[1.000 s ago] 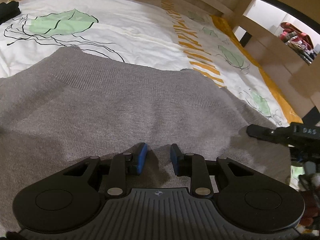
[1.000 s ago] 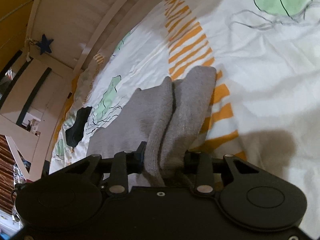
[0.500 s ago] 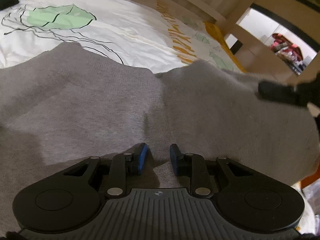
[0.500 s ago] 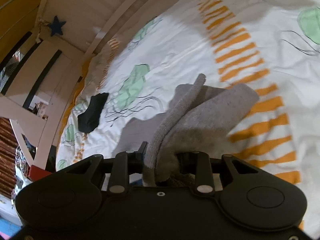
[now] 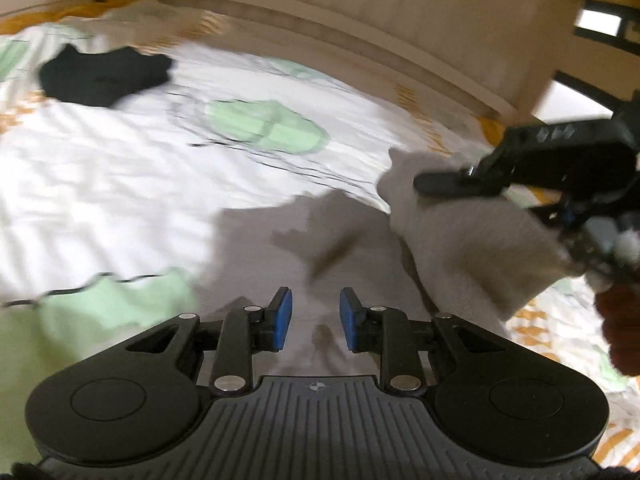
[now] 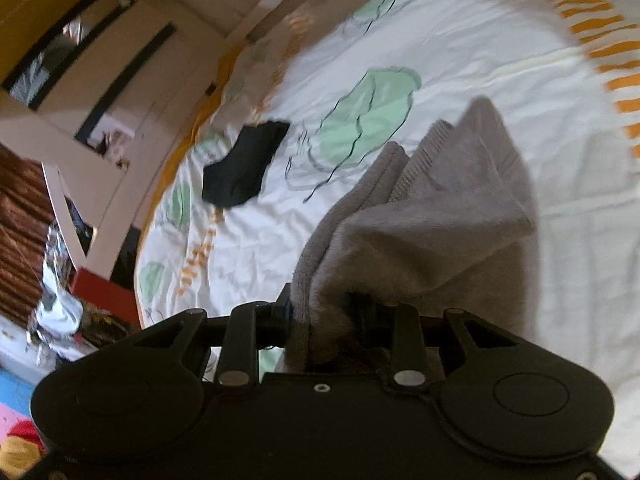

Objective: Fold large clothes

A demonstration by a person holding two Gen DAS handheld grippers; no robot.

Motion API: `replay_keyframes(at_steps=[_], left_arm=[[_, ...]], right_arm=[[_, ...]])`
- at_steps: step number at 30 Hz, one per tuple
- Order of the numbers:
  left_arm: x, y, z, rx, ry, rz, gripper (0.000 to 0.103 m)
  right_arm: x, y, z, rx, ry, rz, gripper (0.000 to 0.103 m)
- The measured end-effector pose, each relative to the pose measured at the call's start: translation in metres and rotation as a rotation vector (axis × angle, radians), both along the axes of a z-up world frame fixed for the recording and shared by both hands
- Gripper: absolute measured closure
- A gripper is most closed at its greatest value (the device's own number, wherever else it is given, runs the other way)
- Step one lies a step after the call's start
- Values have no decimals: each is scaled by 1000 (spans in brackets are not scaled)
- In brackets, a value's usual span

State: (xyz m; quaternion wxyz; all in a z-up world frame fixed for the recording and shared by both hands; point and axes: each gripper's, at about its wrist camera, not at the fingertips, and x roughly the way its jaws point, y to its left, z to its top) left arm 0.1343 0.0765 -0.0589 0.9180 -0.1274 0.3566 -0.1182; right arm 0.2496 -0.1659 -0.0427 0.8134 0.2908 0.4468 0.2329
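Note:
A grey knit sweater [image 5: 460, 232] lies partly bunched on the white bedsheet with green leaf print [image 5: 120, 184]. In the left wrist view my left gripper [image 5: 316, 316] has grey cloth running between its blue pads, which stand a little apart and pinch the fabric low down. To the right, my right gripper [image 5: 452, 184] carries a lifted fold of the sweater above the bed. In the right wrist view the right gripper [image 6: 328, 312] is shut on a thick bunch of the sweater [image 6: 440, 216], which drapes forward and hides its fingertips.
A small black garment [image 5: 104, 76] lies on the sheet at the far left, also the black garment [image 6: 240, 164] in the right wrist view. A pale wooden bed rail [image 5: 360, 12] bounds the far side. A hand [image 5: 620, 328] holds the right gripper. A red box [image 6: 104, 292] and clutter sit beside the bed.
Both grippers have swept across the bed and risen, dragging the sweater with them. The flat grey spread has gathered into a narrower bunch, and more white sheet and the black garment now show.

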Motion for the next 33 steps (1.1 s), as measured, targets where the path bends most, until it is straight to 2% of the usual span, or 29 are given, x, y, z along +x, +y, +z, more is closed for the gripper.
replay_keyframes(at_steps=[5,11,13,14,18,20,23,25,28,33], left_arm=[[-8,24,3,6,-4,60,77],[-11,32,7,-4,-11,85,77],[-14,34,9,4,-13,86,77],[-15,34,9,7,-13,82,77],[-19,37,16,42,-32,61,77],[-19,37,23,69,-51,51,77],[-18,36,33,68,-73,32,75],[-15,32,38,77,-84,13,72],[-7,16,40,118,-103,-31,71],[10,-11,33,143,-113,-105,71]], right_arm=[[6,43,-22,-40,20,39,62],[2,82,-34,-129,-11,98,61],[2,91,-39,-136,-16,117,55],[3,95,-41,-125,-19,136,53],[0,89,-31,82,-52,183,52],[-6,80,-12,101,-122,186,52],[-18,49,13,111,-206,149,52],[-26,28,21,68,-235,115,52],[-44,3,23,-81,-284,62,52],[-73,-15,3,-300,-341,-6,53]])
